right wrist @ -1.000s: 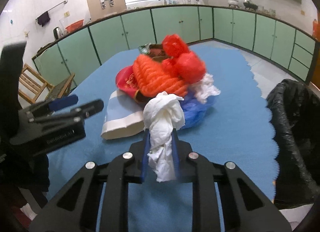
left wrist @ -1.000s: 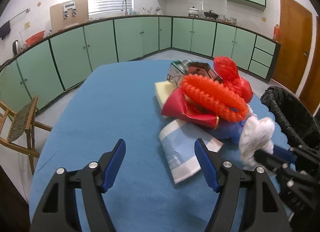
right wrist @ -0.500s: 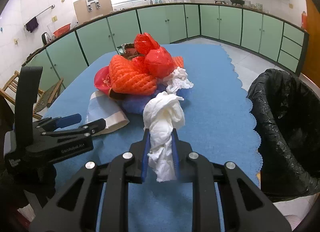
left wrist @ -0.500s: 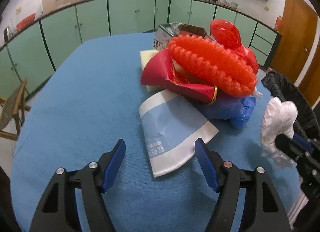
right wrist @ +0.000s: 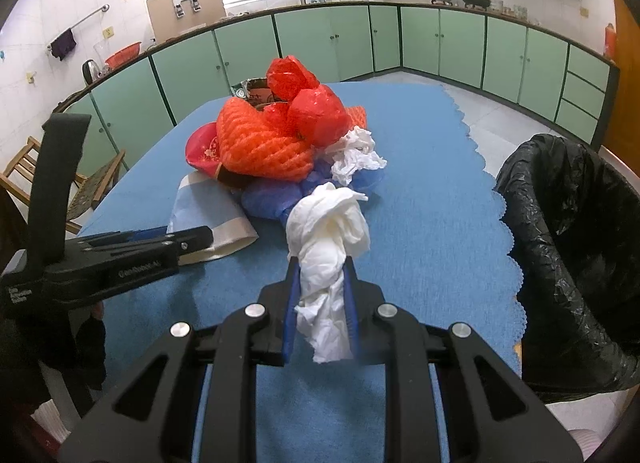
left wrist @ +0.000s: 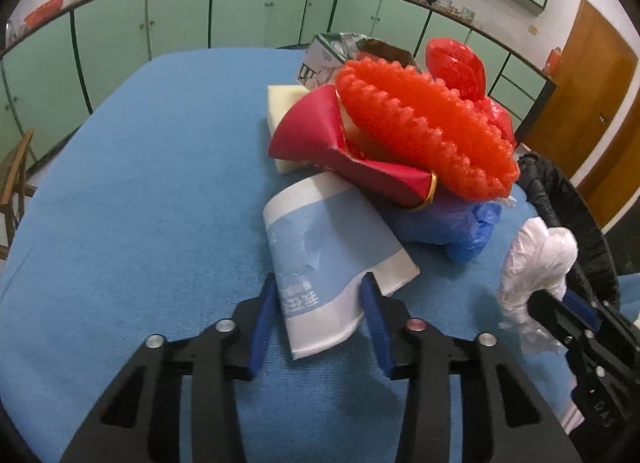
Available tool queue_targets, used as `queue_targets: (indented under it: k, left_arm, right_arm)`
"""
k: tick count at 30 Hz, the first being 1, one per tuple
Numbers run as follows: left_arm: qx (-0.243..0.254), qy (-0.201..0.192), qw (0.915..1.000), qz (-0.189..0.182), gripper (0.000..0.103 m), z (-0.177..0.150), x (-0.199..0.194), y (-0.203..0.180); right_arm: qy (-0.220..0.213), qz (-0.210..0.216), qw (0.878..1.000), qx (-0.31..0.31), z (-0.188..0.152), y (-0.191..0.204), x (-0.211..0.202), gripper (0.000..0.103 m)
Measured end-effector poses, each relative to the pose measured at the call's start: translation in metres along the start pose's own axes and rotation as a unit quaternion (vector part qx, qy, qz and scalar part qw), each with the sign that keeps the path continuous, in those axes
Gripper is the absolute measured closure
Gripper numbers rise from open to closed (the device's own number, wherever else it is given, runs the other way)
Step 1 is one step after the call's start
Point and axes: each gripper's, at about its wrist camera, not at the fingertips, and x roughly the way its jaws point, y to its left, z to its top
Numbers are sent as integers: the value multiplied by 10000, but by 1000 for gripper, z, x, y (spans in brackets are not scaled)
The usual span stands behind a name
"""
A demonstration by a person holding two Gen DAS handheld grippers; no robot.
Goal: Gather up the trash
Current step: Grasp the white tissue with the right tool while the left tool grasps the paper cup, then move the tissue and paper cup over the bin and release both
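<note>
A blue and white packet (left wrist: 320, 239) lies flat on the blue tablecloth (left wrist: 152, 191), its near end between the fingers of my left gripper (left wrist: 319, 287). The jaws are closing and the pads touch both edges, which curl up. Behind the packet is a trash pile: red foam net (left wrist: 424, 131), red paper bag (left wrist: 316, 135), red plastic bag (left wrist: 456, 63), blue plastic bag (left wrist: 448, 219). My right gripper (right wrist: 322, 263) is shut on a white tissue wad (right wrist: 328, 223), held above the cloth beside the black-lined bin (right wrist: 560, 223).
A loose crumpled tissue (right wrist: 356, 155) sits on the pile's right side. A pale sponge (left wrist: 280, 99) and a carton (left wrist: 332, 51) lie behind the pile. A wooden chair (right wrist: 92, 183) stands left of the table. Green cabinets line the walls.
My left gripper came down and forward over the packet's near end, and its jaws narrowed onto it. The right gripper stayed shut on the tissue wad and hardly moved.
</note>
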Motion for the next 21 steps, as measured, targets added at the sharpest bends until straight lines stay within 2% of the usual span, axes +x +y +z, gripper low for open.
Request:
queue_targets:
  k: [7,16,21]
  left_arm:
    - [184,-244,9994,174,79,-5,-22,-7]
    - [200,-523,9983,130,80,-2,-65,-5]
    - [384,-707,9967,44,80,-1,-88,-21]
  right_arm:
    - [-83,1,10000,-54,4,5,-6,84]
    - [-356,98,9993,31,16,7,-30,84]
    - [-520,135,9985,59,23,9,-46,84]
